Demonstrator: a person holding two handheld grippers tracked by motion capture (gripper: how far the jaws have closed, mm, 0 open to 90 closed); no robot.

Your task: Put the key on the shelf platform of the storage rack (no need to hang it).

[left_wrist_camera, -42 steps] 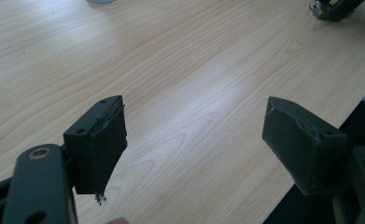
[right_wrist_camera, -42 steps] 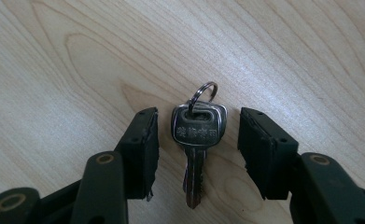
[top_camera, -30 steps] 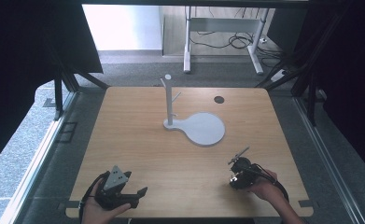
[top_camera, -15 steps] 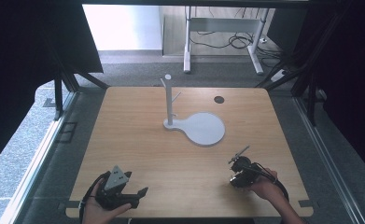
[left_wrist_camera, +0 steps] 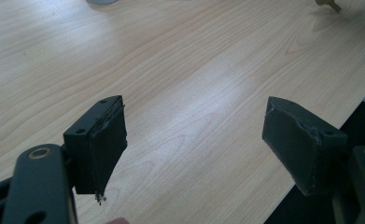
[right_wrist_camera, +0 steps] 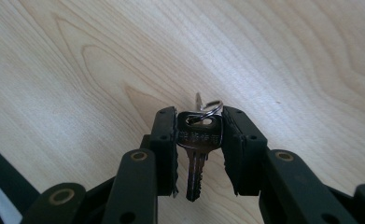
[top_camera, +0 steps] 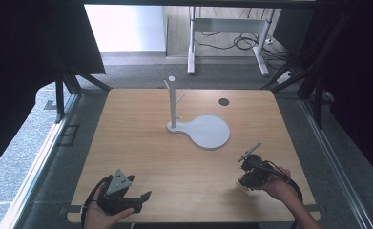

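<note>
Right now I have the right gripper [right_wrist_camera: 199, 135] pinching a silver key [right_wrist_camera: 199, 140] by its head, jaws pressed against both flat sides, the blade pointing back toward the camera and a small ring [right_wrist_camera: 209, 108] looped through the hole at the top. From the high view that gripper [top_camera: 249, 164] sits low over the near right part of the wooden table [top_camera: 141, 143], held in my right hand [top_camera: 279, 188], with the key too small to make out there. My left gripper [left_wrist_camera: 194, 140] has its jaws spread wide with bare wood between them; from above it [top_camera: 139, 198] rests at the near left edge in my left hand [top_camera: 100, 212]. Well apart from both, toward the middle of the table, stands a white post with short pegs [top_camera: 172, 102] on a round white base [top_camera: 210, 132], and a dark round spot [top_camera: 223, 101] lies beyond it.
</note>
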